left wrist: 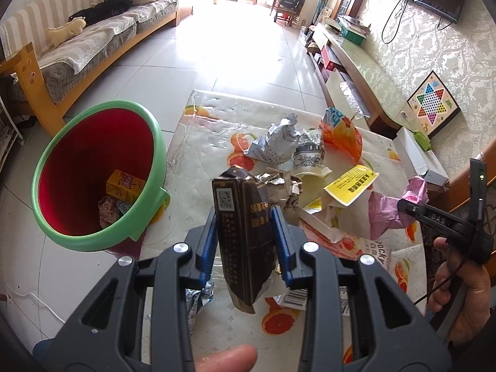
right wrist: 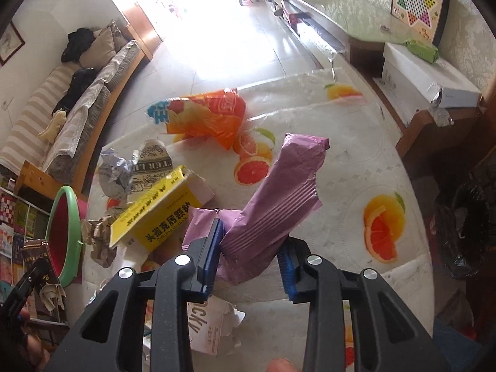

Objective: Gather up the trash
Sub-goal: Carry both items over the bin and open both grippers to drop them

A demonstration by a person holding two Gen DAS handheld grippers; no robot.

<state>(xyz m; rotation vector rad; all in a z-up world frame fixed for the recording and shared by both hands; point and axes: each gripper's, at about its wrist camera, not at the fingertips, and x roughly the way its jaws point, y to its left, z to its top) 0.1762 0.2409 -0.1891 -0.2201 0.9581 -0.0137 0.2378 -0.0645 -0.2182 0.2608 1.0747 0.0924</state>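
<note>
My left gripper (left wrist: pixel 246 241) is shut on a dark brown carton (left wrist: pixel 245 232), held upright above the table's left part. To its left stands a green-rimmed red bin (left wrist: pixel 99 170) with a yellow box (left wrist: pixel 124 186) and crumpled paper inside. My right gripper (right wrist: pixel 249 263) is shut on a purple wrapper (right wrist: pixel 279 198), lifted over the table; the same purple wrapper (left wrist: pixel 393 207) shows at the right of the left wrist view. Loose trash lies on the fruit-print tablecloth (right wrist: pixel 341 161): an orange bag (right wrist: pixel 204 117), a flattened yellow box (right wrist: pixel 158 214), crumpled grey paper (left wrist: pixel 279 139).
A sofa (left wrist: pixel 77 46) runs along the left wall, a low TV bench (left wrist: pixel 350 59) along the right with a white box (right wrist: pixel 424 77) and a game board (left wrist: pixel 434 102). A black bag (right wrist: pixel 468 232) sits on the floor at the table's right. Tiled floor stretches ahead.
</note>
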